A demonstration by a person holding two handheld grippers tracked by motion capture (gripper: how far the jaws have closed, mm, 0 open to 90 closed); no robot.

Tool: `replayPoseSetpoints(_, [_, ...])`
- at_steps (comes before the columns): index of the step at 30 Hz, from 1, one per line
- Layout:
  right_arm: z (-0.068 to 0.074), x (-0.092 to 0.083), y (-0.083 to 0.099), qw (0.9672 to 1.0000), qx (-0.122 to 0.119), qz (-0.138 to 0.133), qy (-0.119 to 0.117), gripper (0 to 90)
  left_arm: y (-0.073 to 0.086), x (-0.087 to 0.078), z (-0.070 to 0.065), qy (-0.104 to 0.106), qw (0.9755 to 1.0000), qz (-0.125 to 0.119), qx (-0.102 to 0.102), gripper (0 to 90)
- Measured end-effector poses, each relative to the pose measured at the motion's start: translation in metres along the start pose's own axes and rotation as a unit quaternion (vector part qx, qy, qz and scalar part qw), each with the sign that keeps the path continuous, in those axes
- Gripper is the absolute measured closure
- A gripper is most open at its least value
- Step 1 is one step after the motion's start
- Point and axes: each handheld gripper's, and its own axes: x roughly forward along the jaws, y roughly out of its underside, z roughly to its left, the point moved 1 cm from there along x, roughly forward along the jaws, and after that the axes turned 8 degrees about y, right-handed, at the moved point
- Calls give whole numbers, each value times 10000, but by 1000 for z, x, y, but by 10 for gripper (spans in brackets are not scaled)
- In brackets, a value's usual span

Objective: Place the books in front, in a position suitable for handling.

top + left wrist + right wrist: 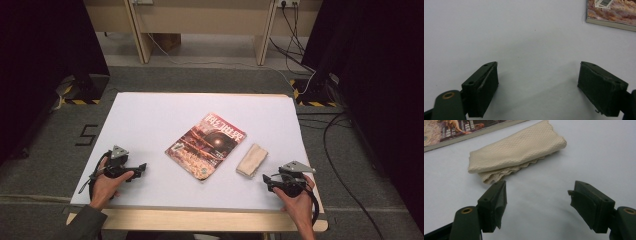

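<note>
Both grippers are resting wide apart, holding nothing: left gripper [141,167] lower left, right gripper [267,181] lower right, apparently awaiting a start; nearest is the folded cloth [251,159].

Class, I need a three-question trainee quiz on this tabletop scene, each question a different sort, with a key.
1. True or false: the cloth lies on top of the magazine.
2. Which gripper is nearer the cloth: A left, B right?
3. Fill in: both grippers' jaws are ____.

Key: 1 false, it lies beside it on the table; 2 B; 3 open.
</note>
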Motion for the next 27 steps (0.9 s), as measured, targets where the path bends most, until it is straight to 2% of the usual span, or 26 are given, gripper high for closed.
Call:
replayPoseSetpoints(10, [3, 0, -2, 9999, 19, -105, -98, 296, -2, -4, 1, 172, 9998, -46, -19, 179])
replayPoseSetpoints(14, [5, 0, -2, 9999, 75, -21, -134, 298, -5, -5, -2, 282, 9995, -120, -94, 175])
replayPoseSetpoints(17, [7, 0, -3, 9999, -57, -5, -86, 298, -7, -6, -4, 352, 9991, -186, -132, 175])
replayPoseSetpoints(18, [8, 1, -3, 9999, -91, 20, -104, 297, -9, -6, -5, 350, 9990, -244, -126, 175])
replayPoseSetpoints(19, [11, 1, -4, 9998, -118, -37, -132, 283, -14, -6, -8, 274, 9991, -319, -34, 157])
replayPoseSetpoints(22, [13, 1, -5, 9998, -123, -35, -141, 282, -18, -5, -11, 288, 9988, -407, 1, 157])
replayPoseSetpoints(25, [19, 1, -7, 9996, -125, -84, -222, 282, -29, 5, -20, 489, 9978, -452, -24, 155])
replayPoseSetpoints(27, [21, 2, -8, 9995, -175, -103, -239, 282, -34, 12, -24, 518, 9977, -446, 8, 155])
